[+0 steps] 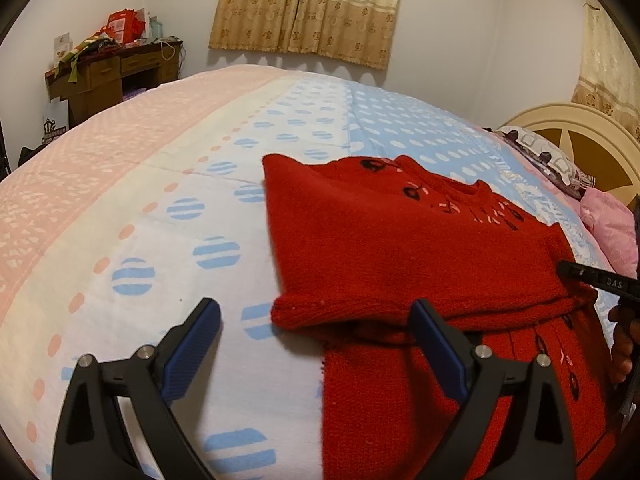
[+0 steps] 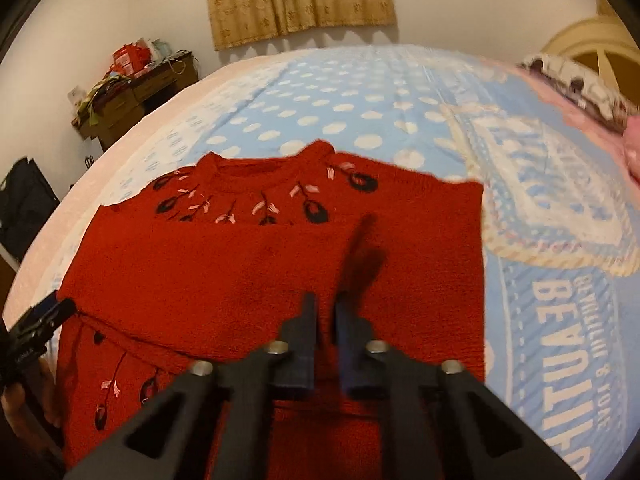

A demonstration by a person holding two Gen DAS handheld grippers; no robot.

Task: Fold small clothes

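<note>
The red knit sweater (image 2: 256, 276), soft, floppy and best pinched at a folded edge, lies on the bed (image 1: 160, 200) beneath the nearly closed, empty right gripper (image 2: 326, 312) and beside the wide-open, empty left gripper (image 1: 316, 320).

The sweater (image 2: 280, 272) is laid flat on the bedsheet (image 2: 360, 100), collar toward the far wall. A desk (image 1: 108, 76) is seen far left, pillows (image 1: 560, 160) far right.

The right tool (image 2: 326, 310), nearly closed and empty, hovers over the red sweater (image 2: 240, 272).
</note>
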